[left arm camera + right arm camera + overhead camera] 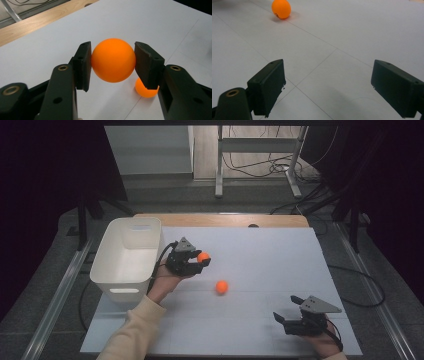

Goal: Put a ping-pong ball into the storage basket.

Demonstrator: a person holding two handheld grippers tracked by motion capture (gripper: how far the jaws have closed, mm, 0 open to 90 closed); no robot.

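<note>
At the lower left of the high view, a cream sleeve [131, 332] covers the person's forearm. Both the left gripper [196, 261] and right gripper [286, 319] are black, each topped by a grey three-cornered plate, with a black cable trailing. Brass-ringed holes dot the jaw arms; the pad edges look slightly chipped, perhaps.

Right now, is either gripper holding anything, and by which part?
The left gripper clamps a smooth orange ball across its middle; the right gripper is open, empty.

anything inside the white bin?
The white bin looks empty from the high view: bare floor and inner walls. Its near wall covers the strip of floor right behind it, so that part can't be checked.
</note>
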